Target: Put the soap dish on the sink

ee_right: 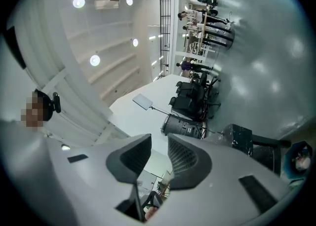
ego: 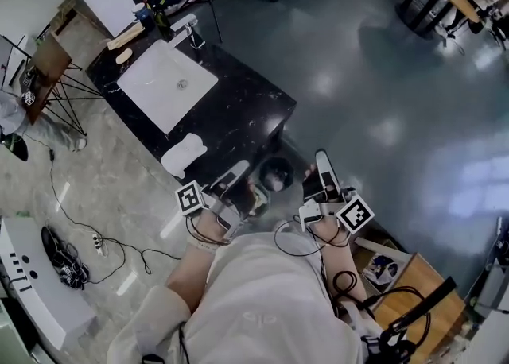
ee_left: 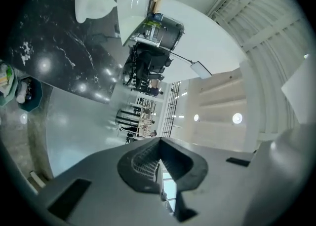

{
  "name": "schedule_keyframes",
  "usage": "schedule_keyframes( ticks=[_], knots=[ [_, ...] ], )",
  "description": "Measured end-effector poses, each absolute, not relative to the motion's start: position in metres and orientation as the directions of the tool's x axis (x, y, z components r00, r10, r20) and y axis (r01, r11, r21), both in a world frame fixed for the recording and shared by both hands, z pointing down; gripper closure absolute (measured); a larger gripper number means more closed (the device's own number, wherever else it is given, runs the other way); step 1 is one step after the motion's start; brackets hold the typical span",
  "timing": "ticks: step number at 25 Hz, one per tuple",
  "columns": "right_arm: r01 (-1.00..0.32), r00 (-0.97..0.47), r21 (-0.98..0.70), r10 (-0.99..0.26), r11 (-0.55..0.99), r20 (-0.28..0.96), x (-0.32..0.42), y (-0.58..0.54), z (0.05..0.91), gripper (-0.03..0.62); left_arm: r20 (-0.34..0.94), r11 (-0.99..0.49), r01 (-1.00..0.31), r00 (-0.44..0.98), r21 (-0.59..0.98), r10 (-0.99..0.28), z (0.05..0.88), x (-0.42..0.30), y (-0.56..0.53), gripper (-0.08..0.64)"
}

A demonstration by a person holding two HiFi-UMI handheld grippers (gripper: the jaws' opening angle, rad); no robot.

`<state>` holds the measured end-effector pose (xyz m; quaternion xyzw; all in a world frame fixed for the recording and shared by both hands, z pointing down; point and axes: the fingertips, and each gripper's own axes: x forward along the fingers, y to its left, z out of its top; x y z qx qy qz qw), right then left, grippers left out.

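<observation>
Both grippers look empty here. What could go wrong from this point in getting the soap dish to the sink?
1. The flat white soap dish lies right at the near edge of the black marble counter; a clumsy approach could knock it off.
2. The left gripper is shut, the right gripper barely open, both aimed past the dish; they must turn and open wider first.
3. Black cables trail over the floor beside the person, a snag risk.

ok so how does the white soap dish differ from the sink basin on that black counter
The soap dish is much smaller than the sink basin. The dish has a rounded, uneven outline; the basin is a straight-edged rectangle with a drain in its middle. The dish lies at the near end of the counter, the basin is set into it farther back. Both are white.
</observation>
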<state>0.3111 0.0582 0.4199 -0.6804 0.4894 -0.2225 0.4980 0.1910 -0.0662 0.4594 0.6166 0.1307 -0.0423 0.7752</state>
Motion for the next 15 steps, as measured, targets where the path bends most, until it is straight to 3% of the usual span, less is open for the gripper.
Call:
schedule_keyframes(
  ticks=[15],
  knots=[
    [-0.376, 0.523, -0.926, -0.831, -0.028, -0.187, 0.34, 0.119, 0.436, 0.479, -0.229, 0.243, 0.174, 0.949, 0.954, 0.216, 0.457, 0.234, -0.016, 0.554]
  ],
)
